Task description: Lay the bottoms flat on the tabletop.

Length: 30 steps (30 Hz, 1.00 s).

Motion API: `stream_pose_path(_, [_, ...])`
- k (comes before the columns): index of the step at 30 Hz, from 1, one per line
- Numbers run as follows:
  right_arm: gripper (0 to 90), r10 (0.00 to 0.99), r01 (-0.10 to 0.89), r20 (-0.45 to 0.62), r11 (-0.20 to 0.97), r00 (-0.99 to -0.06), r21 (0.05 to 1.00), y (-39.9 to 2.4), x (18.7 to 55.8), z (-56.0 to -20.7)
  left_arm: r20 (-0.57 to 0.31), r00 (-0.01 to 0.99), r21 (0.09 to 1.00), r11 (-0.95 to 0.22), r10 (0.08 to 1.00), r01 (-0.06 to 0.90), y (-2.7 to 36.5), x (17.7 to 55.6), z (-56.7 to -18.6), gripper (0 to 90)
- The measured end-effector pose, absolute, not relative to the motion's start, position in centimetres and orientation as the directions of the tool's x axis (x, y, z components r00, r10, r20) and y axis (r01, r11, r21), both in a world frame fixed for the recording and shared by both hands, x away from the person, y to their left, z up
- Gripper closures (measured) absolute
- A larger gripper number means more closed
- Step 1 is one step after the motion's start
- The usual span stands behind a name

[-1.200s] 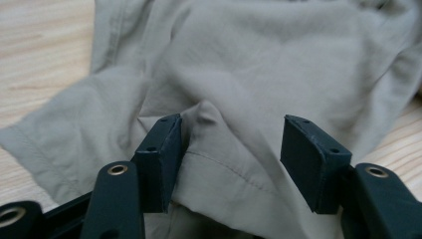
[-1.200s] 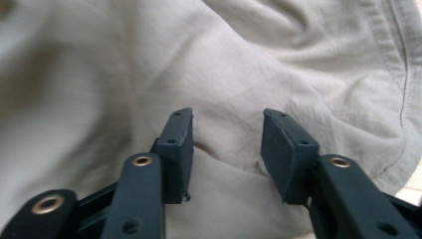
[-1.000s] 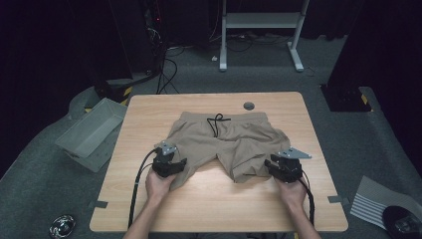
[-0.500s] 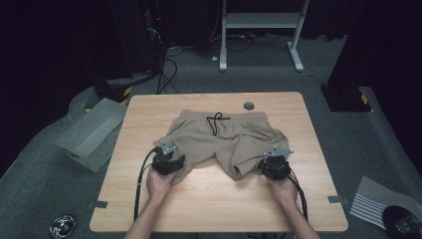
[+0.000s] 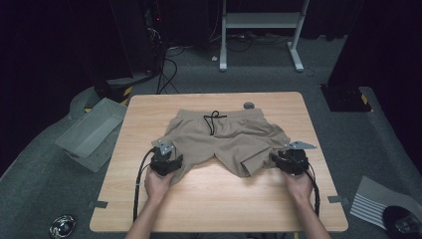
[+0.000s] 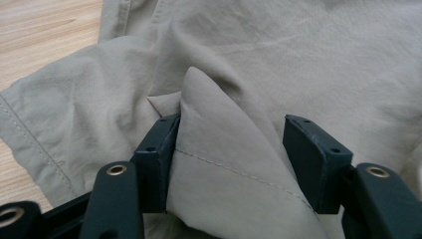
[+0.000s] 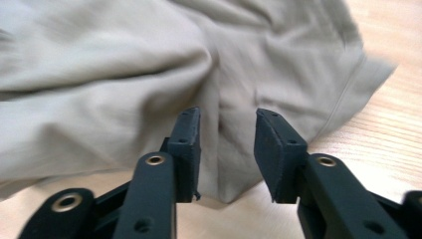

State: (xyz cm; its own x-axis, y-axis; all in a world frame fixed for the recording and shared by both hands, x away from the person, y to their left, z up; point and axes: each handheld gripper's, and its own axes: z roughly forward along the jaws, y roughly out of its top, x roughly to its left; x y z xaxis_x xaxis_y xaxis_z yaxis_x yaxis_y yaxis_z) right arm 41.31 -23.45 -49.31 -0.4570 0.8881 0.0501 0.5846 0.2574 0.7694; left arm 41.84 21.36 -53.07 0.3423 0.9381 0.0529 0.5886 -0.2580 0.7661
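High view: a pair of khaki shorts (image 5: 226, 137) lies spread on a wooden table (image 5: 219, 199), waistband and black drawstring (image 5: 213, 120) toward the far edge, legs toward the near edge. The left gripper (image 5: 166, 160) sits at the hem of the left leg; the right gripper (image 5: 289, 158) sits at the hem of the right leg. A grey bin (image 5: 92, 133) rests on the floor beside the left edge.

Left gripper view: the jaws are spread, with a raised fold of cloth (image 6: 219, 164) between them, touching one jaw and clear of the other.

Right gripper view: the jaws stand apart over the leg hem (image 7: 348, 94), cloth between them, unpinched.
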Motion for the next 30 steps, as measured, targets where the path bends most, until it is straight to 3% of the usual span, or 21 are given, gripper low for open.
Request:
stream_pose_path(5, [56.0, 0.857, 0.526, 0.075, 0.242, -0.510, 0.816, -22.5, 38.6, -47.9, 0.055, 0.340, 0.767, -0.257, 0.939, 0.587, 21.3, 41.8, -53.1, 40.5])
stream_pose_path(10, [52.0, 0.836, 0.544, 0.096, 0.260, -0.541, 0.798, -20.6, 39.2, -48.8, 0.060, 0.340, 0.766, -0.262, 0.939, 0.587, 21.3, 41.8, -53.1, 40.0])
stream_pose_path(12, [58.4, 0.838, 0.567, 0.101, 0.269, -0.536, 0.778, -20.1, 40.1, -49.6, 0.060, 0.340, 0.766, -0.262, 0.938, 0.587, 21.3, 41.8, -53.1, 39.8])
stream_pose_path(17, [86.9, 0.836, 0.598, 0.053, 0.344, -0.546, 0.724, -19.6, 42.2, -51.7, 0.061, 0.339, 0.767, -0.262, 0.939, 0.586, 21.3, 41.7, -53.1, 39.5])
stream_pose_path(20, [89.6, 0.829, 0.580, 0.033, 0.362, -0.558, 0.730, -19.3, 42.7, -51.4, 0.061, 0.339, 0.767, -0.262, 0.939, 0.586, 21.3, 41.7, -53.1, 39.3])
stream_pose_path(26, [89.4, 0.796, 0.467, -0.017, 0.371, -0.605, 0.803, -18.6, 42.2, -47.1, 0.063, 0.339, 0.766, -0.263, 0.939, 0.586, 21.3, 41.7, -53.1, 39.1])
stream_pose_path(30, [89.2, 0.797, 0.452, -0.025, 0.368, -0.604, 0.812, -17.8, 43.5, -45.7, 0.063, 0.338, 0.767, -0.263, 0.939, 0.586, 21.3, 41.7, -53.1, 39.0])
